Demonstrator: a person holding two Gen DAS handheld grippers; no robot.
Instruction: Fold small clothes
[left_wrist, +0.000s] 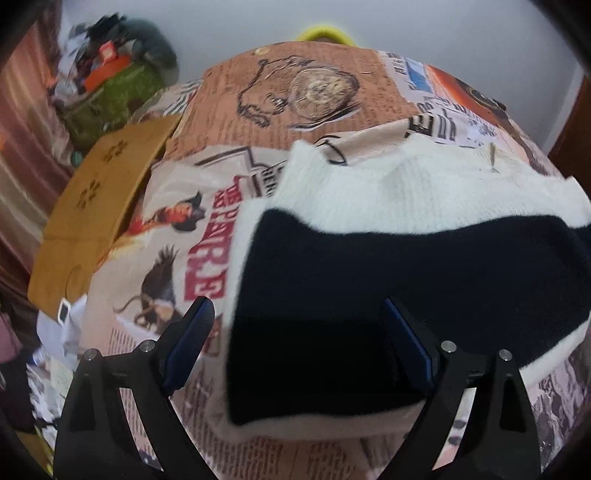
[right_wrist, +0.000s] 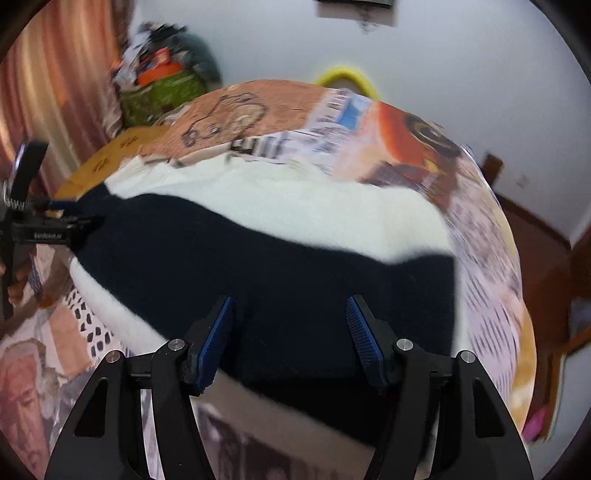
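A fuzzy knitted garment in white with a broad navy band (left_wrist: 424, 266) lies spread on the table (left_wrist: 325, 92), which is covered by a cloth printed with newspaper clippings, old pictures and red lettering. From the left wrist view, the left hand-held gripper (left_wrist: 299, 347) hangs over the near left end of the navy band, its black arms and blue pads spread wide; the right pad sits over the dark knit and the left pad over the printed cloth just beside the garment's edge. Nothing is pinched between them, so it is released. In the right wrist view, the right hand-held gripper (right_wrist: 288, 339) hovers above the navy band (right_wrist: 295, 273) near its front edge, jaws apart and not pressing on the knit, also released. The other gripper shows at the far left edge of that view, by the garment's end. A flat brown cardboard sheet (left_wrist: 96, 206) lies at the table's left side, and a green bag heaped with clutter (left_wrist: 110, 92) stands beyond it by the wall.
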